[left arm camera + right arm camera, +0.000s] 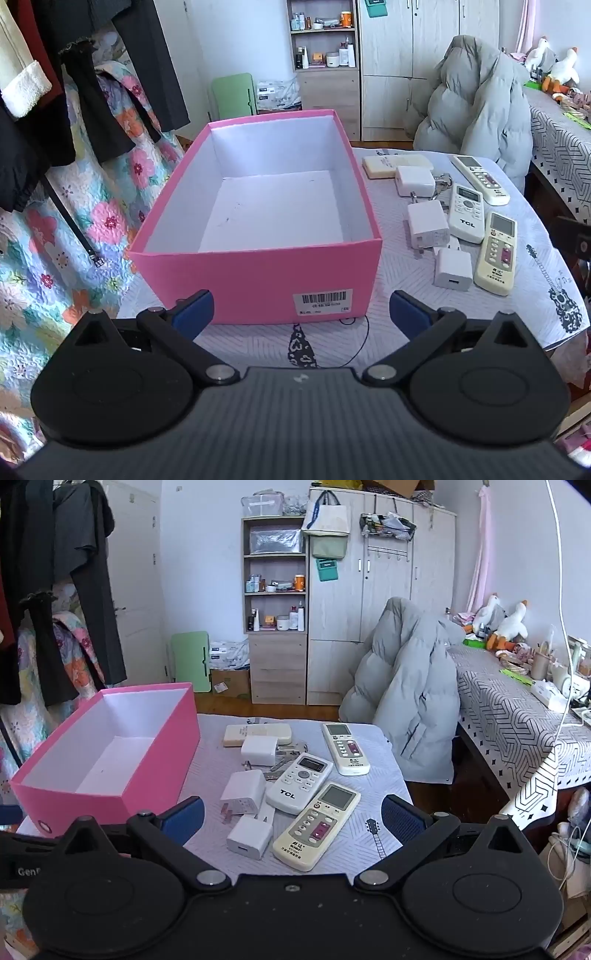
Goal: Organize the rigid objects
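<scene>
Both sets of jaws stand spread as wide as they go with nothing between them: the left gripper (301, 310) hangs in front of the near end of the open pink cardboard shoebox (258, 284), and the right gripper (293, 818) hangs over the cluster of small things beside it. The box sits on the left part of the cloth-covered surface (369, 775), its white inside bare, which I take to mean it is the bin waiting to be filled and nothing has gone in yet. Just to its right the rigid objects lie bunched close together, several touching: a cream remote control with a pink button panel (317, 827) nearest the right gripper, a white TCL remote control (299, 782) angled beside it, a third white remote control (345, 747) farther back, three white square charger plugs (247, 836) (243, 788) (260, 749), a flat cream rectangular case (256, 734) at the far edge, and a bunch of metal keys (286, 758) partly hidden under the plugs and the TCL remote. Laid out that way, each hand seems to have its job: the right is set over the pile to pick, the left is placed at the box, perhaps to steady it. The cream remote looks the likeliest first pick, since it lies nearest and unburied. A grey padded jacket (402, 686) is draped over a chair behind.
</scene>
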Motion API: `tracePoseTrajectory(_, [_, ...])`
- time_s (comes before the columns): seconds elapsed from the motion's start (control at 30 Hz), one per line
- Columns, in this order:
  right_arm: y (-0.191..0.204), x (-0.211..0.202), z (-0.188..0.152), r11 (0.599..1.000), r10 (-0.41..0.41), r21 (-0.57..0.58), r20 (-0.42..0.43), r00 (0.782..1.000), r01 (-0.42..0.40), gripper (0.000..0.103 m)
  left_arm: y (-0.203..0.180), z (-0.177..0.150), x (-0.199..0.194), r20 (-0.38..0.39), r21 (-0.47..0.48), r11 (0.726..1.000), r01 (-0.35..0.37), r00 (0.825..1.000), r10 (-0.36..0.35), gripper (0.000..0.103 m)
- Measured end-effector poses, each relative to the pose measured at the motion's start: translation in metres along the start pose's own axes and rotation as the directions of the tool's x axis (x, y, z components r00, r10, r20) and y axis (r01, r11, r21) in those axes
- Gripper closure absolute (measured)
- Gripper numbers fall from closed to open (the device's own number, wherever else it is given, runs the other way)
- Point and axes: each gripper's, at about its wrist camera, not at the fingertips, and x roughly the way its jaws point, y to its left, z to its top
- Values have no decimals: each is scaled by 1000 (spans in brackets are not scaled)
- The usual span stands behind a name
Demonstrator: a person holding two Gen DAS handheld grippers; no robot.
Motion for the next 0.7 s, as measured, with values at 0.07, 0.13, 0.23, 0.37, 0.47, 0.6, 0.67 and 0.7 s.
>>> tracePoseTrajectory(0.07, [2, 1, 0, 1000, -13, -14, 7, 1000, 13, 0, -1, 1, 2, 1, -2, 1000, 0, 1000, 0, 0])
tracePoseTrajectory(0.13, [2, 2, 2, 1000, -16, -13, 4, 1000, 16, 0, 0, 2, 4, -3, -8, 1000, -4, 1000, 4, 0])
tracePoseTrajectory(0.23, [1, 4, 2, 1000, -13, -6, -3, 1000, 13, 0, 4, 2, 7, -13, -23, 1000, -13, 1000, 13, 0])
tracePoseTrajectory(0.37, [-1, 7, 0, 1000, -17, -4, -11, 1000, 17, 0, 7, 4, 11, -18, -39, 999, -25, 1000, 25, 0])
tracePoseTrajectory(0.47, [-2, 7, 0, 1000, -18, -5, -11, 1000, 17, 0, 6, 3, 12, -16, -46, 998, -34, 999, 33, 0])
tracePoseTrajectory(0.6, [-3, 7, 1, 1000, -14, 0, -4, 1000, 14, 0, 4, 3, 11, -8, -57, 998, -40, 999, 40, 0])
tracePoseTrajectory(0.67, [-4, 7, 0, 1000, -13, 3, 1, 1000, 13, 0, 2, 3, 10, 0, -55, 998, -44, 999, 44, 0])
tracePoseTrajectory(0.7, [-5, 7, -1, 1000, -12, 5, 4, 1000, 12, 0, 2, 2, 9, 5, -54, 998, -45, 999, 45, 0])
